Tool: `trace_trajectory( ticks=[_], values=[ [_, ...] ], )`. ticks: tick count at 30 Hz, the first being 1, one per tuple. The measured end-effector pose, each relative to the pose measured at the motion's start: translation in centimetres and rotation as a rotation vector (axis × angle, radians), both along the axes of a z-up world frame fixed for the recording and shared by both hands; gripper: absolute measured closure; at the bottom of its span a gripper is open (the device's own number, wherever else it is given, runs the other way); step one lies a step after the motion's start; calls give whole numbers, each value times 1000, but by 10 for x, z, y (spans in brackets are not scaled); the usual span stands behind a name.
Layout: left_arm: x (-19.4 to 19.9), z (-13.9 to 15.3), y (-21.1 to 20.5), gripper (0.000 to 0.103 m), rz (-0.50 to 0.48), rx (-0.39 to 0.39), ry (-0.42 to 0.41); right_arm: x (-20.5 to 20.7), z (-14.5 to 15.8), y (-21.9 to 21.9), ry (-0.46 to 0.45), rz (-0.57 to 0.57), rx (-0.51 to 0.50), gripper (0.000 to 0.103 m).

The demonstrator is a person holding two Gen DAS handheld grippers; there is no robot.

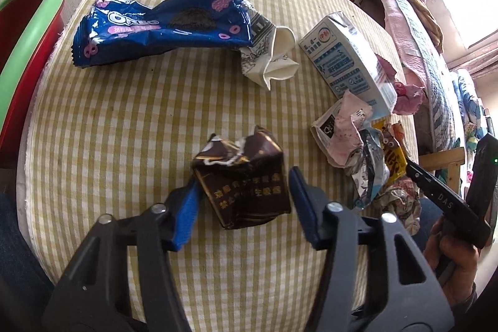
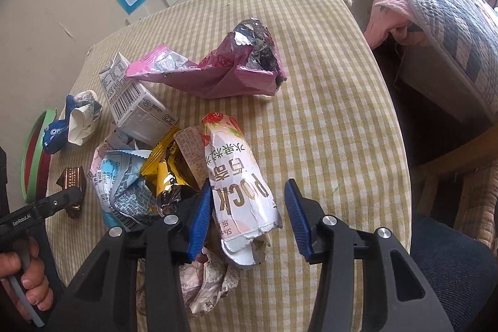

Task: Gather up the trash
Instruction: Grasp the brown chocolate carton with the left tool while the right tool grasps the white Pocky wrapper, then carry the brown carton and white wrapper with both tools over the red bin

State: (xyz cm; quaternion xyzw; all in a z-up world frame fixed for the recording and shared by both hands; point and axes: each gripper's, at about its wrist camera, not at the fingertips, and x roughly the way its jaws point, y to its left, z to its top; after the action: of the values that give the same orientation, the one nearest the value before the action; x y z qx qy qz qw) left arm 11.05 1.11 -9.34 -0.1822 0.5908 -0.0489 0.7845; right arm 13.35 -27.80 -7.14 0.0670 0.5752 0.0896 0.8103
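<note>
Straddling trash on the checked bench (image 1: 124,120)

Left gripper (image 1: 244,195) fingers bracket the brown box (image 1: 246,185), right side apart; right gripper (image 2: 247,217) fingers open around the white wrapper (image 2: 236,176).

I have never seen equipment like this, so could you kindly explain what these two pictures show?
A person holds a two-finger gripper in each hand; a fisheye camera on each looks along its blue-padded fingers.

Left-wrist view: the left gripper straddles a crumpled brown wrapper; one pad touches it, the other stands clear.

Right-wrist view: the right gripper straddles a white Pocky packet, again touching on one side only.

On the checked tablecloth also lie an Oreo wrapper, a milk carton and a pink bag. Nothing is lifted yet.
</note>
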Motion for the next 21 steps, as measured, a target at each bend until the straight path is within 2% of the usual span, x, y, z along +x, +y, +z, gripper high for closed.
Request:
trace_trajectory(
  ticks=[10, 21],
  values=[
    [-4, 14, -8, 58, -34, -9, -45, -3, 10, -1, -10, -8, 5, 73],
    [-16, 37, -6, 58, -60, 13, -117, -19, 45, -2, -101, -28, -1, 74]
  ],
)
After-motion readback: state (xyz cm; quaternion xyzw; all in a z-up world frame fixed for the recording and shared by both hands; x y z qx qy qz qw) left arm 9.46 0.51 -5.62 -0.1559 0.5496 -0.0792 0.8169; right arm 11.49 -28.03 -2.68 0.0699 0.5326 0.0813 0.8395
